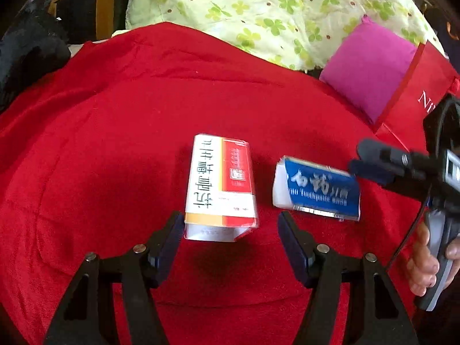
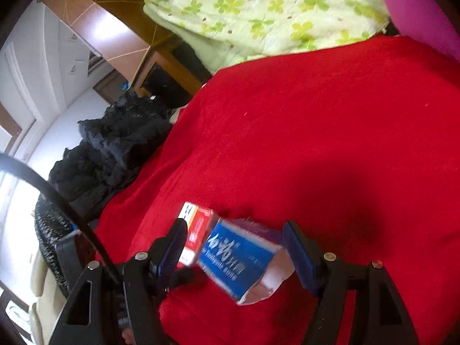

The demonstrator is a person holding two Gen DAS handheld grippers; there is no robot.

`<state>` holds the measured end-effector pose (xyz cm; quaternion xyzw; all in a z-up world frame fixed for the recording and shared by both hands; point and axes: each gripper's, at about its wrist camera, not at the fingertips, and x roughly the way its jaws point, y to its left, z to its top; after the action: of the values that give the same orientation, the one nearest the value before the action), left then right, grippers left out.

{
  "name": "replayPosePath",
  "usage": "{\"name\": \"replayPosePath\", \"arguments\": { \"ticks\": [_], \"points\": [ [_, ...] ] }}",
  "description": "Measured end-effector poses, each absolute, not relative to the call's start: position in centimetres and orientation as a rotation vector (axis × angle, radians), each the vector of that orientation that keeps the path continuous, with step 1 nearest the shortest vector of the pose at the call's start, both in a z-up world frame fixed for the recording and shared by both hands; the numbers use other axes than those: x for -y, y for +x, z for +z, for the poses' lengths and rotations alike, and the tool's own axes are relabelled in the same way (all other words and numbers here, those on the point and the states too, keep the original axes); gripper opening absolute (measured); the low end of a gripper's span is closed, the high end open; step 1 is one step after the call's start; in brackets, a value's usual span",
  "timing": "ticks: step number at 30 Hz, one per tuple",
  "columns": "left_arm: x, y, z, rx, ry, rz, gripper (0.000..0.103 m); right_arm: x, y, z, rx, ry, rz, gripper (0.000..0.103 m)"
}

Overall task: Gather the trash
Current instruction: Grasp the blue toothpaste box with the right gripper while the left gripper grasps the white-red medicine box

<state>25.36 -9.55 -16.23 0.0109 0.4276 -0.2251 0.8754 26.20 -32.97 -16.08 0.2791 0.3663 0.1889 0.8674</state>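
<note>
A red blanket (image 1: 115, 143) covers the whole work surface, and both pieces of trash lie on it side by side, close but apart. The step in hand looks like the approach: each gripper lines up on its own box, neither yet gripping.

The larger red-and-white box (image 1: 221, 187) lies just ahead of the left gripper (image 1: 230, 230), its near end reaching into the gap. The jaws stand wide, a little wider than the box, and hold nothing; whether the left pad brushes the box corner I cannot tell.

The smaller blue toothpaste box (image 2: 238, 256) lies between the fingers of the right gripper (image 2: 233, 244), skewed across the gap. Those jaws also stand wide and grip nothing.

Next, each gripper probably needs to push slightly forward, square up on its box, then close; the skewed blue box may twist as the pads meet it.
</note>
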Motion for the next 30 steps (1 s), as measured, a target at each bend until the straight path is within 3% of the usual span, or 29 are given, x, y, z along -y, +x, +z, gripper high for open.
{"name": "replayPosePath", "arguments": {
  "ticks": [21, 30],
  "points": [
    [8.0, 25.7, -16.3, -0.874, 0.051, -0.396, 0.068, 28.3, 24.1, -16.8, -0.845, 0.213, 0.343, 0.073],
    [7.9, 26.0, -16.5, -0.887, 0.037, -0.410, 0.068, 26.9, 23.5, -17.3, -0.845, 0.095, 0.312, 0.079]
  ]
}}
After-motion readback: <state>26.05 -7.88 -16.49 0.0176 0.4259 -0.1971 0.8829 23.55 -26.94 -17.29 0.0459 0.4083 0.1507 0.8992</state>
